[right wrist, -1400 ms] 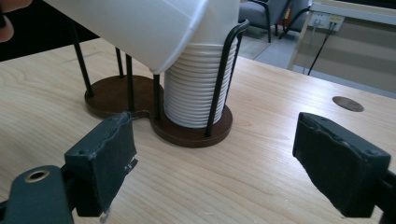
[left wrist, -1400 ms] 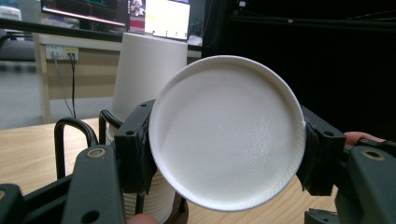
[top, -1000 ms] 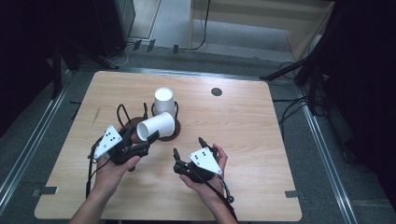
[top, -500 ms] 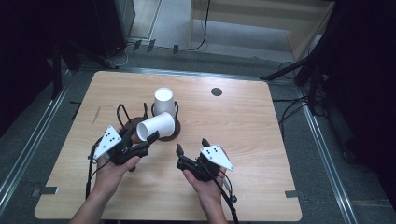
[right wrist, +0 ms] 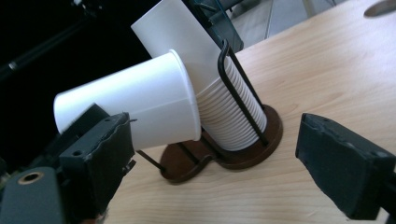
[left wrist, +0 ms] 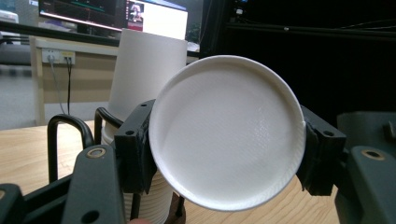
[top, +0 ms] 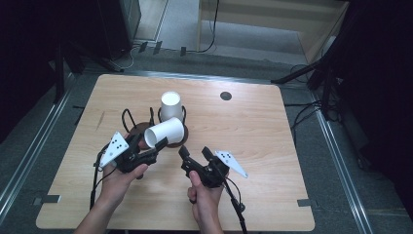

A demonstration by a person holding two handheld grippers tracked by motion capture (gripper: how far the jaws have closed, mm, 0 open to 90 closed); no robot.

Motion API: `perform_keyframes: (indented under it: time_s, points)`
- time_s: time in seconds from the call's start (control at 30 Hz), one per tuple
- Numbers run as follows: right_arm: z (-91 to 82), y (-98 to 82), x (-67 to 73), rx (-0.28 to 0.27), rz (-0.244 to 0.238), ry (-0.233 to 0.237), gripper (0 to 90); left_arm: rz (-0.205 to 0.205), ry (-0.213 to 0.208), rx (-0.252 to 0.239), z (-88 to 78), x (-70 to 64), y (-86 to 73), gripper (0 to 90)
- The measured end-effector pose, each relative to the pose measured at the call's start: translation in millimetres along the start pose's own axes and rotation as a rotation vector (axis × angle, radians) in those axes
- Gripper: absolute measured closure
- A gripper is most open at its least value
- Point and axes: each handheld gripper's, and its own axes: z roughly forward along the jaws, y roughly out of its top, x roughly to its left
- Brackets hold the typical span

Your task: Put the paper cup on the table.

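High view: the right tool [top: 191,155], its jaws just closing slightly yet parted and holding nothing, hovers over the desk [top: 272,161]. The left tool [top: 155,148] clamps a white paper cup [top: 164,134] lying sideways, base toward it, mouth toward the cup stack [top: 171,107] in its wire holder [top: 127,117].

Count: one loose cup [top: 164,132]; one cup stack [top: 171,106]; one wire holder [top: 130,119] with two bays; two grippers, left [top: 155,147] and right [top: 194,155]; one table [top: 253,146].
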Motion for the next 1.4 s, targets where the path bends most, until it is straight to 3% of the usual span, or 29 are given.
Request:
perform_keyframes:
  time_s: [0.3,0.47,0.8,1.1,1.4]
  points:
    - [2.8,1.5,0.6,0.012,0.243,0.049,11.1,0.012,-0.017,0.007,3.0,-7.6,-4.6,34.2]
    - [5.6,1.3,-3.8,0.045,0.441,0.09,10.2,0.018,-0.024,0.012,5.0,-11.3,-6.8,34.1]
    - [10.8,-1.0,-13.3,0.065,0.722,0.132,8.7,0.029,-0.05,0.026,9.4,-19.9,-11.6,34.1]
    - [22.3,-4.8,-15.2,0.108,0.873,0.154,7.7,0.043,-0.062,0.035,12.0,-25.3,-15.0,34.1]
    - [32.4,-8.1,-18.8,0.137,0.975,0.161,7.7,0.043,-0.079,0.038,12.8,-29.2,-15.6,34.2]
